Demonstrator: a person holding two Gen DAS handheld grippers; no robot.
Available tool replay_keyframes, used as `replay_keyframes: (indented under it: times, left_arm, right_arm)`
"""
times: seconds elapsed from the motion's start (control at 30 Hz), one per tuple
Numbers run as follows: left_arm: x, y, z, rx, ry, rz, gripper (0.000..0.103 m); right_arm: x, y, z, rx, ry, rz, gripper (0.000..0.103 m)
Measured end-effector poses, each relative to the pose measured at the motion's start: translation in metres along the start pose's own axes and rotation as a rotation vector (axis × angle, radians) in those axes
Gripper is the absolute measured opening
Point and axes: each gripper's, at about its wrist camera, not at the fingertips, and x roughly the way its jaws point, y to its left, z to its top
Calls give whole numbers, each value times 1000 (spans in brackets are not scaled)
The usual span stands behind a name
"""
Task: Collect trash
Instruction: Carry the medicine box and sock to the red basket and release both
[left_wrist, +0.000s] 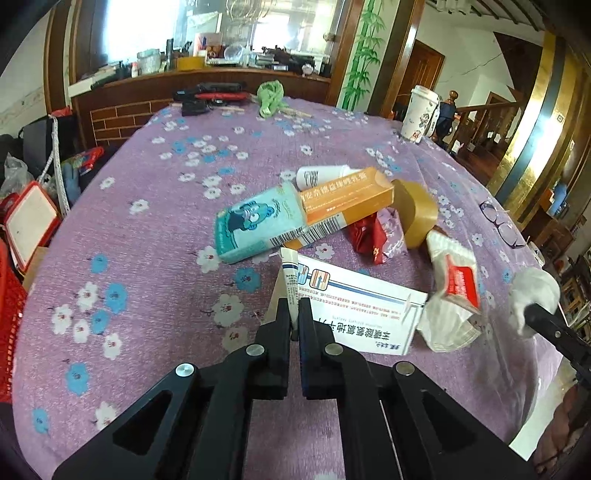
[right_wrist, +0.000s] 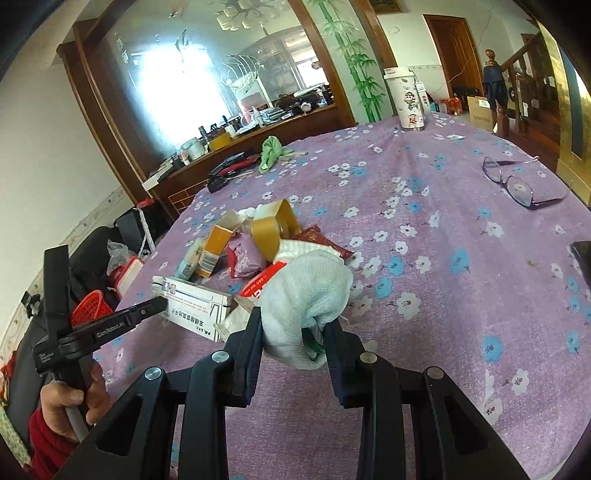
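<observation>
My left gripper is shut on a small white ointment tube, held above a white medicine box. My right gripper is shut on a crumpled white cloth wad; it also shows in the left wrist view. A trash pile lies mid-table: a teal carton, an orange box, a white bottle, red wrappers, a brown tape roll and a face mask with a red pack.
The table has a purple flowered cloth. A white cup, eyeglasses, a green cloth and black tools lie farther back. A red basket stands beside the table on the left.
</observation>
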Motion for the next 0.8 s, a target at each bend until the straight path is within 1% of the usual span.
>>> replay_keyframes:
  times: [0.13,0.27,0.53,0.8]
  left_arm:
    - [-17,1,-2,-2,-25,10,3]
    - [-32,5,-3,2,-50,24,4]
    - [-49,17,-3,-21,-82,3,4]
    - [-68,22,-2,-21,-112,5,4]
  right_arm:
    - [-3,4,1,-1,-13,10,33]
    - [-3,12,-2,-10,-7,12,33]
    - [-1,38,1,-65,-8,19,33]
    - [-2,55,2,-96,-5,34,33]
